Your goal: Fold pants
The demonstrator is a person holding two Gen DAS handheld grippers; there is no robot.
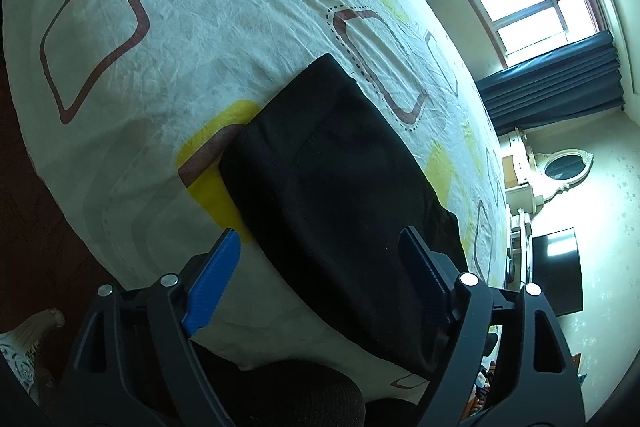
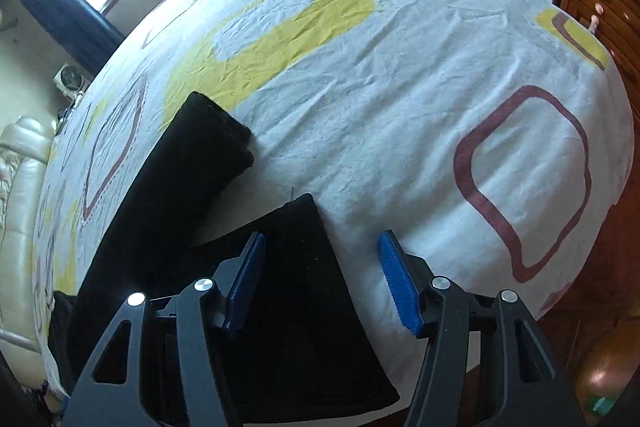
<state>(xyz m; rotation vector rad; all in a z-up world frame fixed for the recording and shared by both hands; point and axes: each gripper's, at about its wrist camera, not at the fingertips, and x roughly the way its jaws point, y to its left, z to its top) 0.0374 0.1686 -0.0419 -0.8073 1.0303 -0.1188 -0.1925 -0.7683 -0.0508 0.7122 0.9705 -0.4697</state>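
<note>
Left wrist view: the black fabric pants (image 1: 340, 195) lie flat on the bed sheet (image 1: 168, 39), a wrinkled white cloth printed with yellow patches and brown rounded-square outlines. The garment forms one broad dark band. Its long axis runs from the lower right of the picture, near the camera, up toward the centre, where it ends in a straight edge with a squared corner. The left gripper (image 1: 320, 279) hangs above the near part of the band. Its jaws stand wide apart, the blue ribbed pads (image 1: 212, 287) clear of the fabric, one over the sheet and one over the garment's right margin. Nothing is pinched. A window with dark blue curtains (image 1: 552, 83) fills the far wall.

Right wrist view: the same pants (image 2: 168, 195) show as two dark parts meeting in a V. One long band runs from the lower left up to a squared end near the centre-left. A shorter panel lies directly under the gripper, its corner pointing up-picture. The right gripper (image 2: 322, 283) is over this panel's right edge, jaws partly spread, nothing between them. The left pad is above black fabric, the right pad above bare sheet. A wooden cabinet (image 2: 600, 7) stands beyond the bed's far corner.
</note>
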